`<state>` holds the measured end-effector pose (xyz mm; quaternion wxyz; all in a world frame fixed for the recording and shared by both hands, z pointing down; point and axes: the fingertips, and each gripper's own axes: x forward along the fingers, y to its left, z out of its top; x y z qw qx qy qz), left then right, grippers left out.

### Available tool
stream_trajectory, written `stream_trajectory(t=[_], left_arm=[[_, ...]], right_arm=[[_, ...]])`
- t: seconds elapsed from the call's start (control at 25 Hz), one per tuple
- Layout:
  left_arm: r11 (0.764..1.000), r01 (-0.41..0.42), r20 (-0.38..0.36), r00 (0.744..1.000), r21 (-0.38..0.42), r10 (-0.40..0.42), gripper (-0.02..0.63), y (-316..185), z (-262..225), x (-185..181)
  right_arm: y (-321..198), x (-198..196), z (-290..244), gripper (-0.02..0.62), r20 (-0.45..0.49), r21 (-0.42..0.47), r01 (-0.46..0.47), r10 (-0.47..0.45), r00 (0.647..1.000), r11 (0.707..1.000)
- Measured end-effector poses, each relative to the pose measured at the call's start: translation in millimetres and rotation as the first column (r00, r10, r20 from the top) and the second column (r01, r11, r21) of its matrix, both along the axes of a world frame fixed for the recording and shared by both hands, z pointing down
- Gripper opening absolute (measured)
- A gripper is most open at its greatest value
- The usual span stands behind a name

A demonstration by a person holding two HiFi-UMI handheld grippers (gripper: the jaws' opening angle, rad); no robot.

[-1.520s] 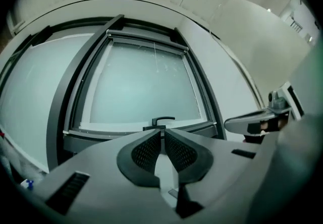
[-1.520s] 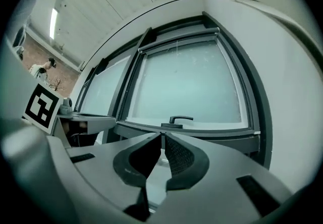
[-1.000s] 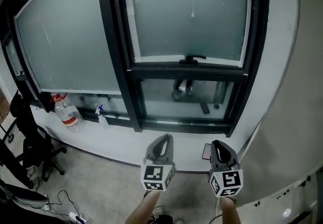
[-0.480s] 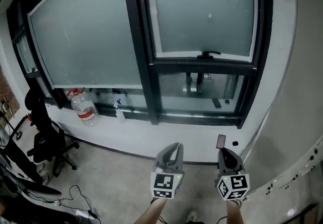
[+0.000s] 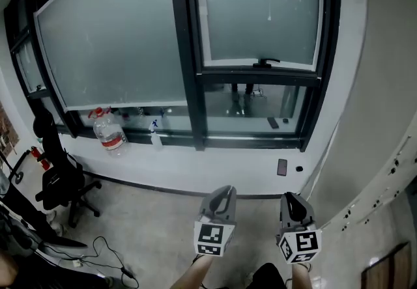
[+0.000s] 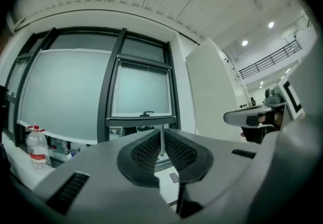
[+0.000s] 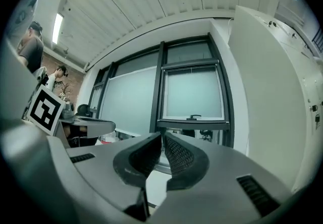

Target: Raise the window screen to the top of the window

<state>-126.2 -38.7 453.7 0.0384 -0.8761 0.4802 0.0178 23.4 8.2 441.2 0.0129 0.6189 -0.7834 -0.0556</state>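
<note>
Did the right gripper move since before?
Yes. The right gripper has drawn back from the window: the small black rectangle under it, beside the gripper's tip a second ago, now sits well beyond it, with a gap between.

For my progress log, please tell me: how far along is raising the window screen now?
Done: nothing yet; the window screen covers most of its pane, with its handle low. In hand: nothing; the left hand-held gripper and the right hand-held gripper are shut, empty, and away from the window. Left: reach the handle and lift the screen to the top.
</note>
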Motion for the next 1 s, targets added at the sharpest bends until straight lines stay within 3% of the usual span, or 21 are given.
stream_trajectory(t=[0.2,0.4,0.56,0.8,1.0], left_arm=[[1.000,-0.010,-0.013,1.000,-0.010,0.010,0.026,29,-6,0],[1.000,0.031,-0.038,0.999,-0.003,-0.031,0.026,53,-30,-8],[0.997,0.072,-0.031,0.997,-0.002,-0.072,0.026,93,-28,-10],[0.997,0.073,-0.024,0.997,-0.033,-0.074,0.026,217,-9,24],[0.996,0.089,-0.034,0.996,0.027,-0.088,0.026,326,-16,30]], right_arm=[[29,-11,3,0.028,0.003,-0.032,0.015,-0.015,1.000,0.999],[42,-24,-23,0.028,0.024,0.010,0.056,-0.056,0.998,0.998],[86,-27,-32,0.029,0.035,0.039,0.079,-0.080,0.996,0.996],[215,3,1,0.028,0.062,-0.019,0.062,-0.060,0.996,0.998],[313,18,4,0.029,0.065,0.007,0.089,-0.090,0.994,0.996]])
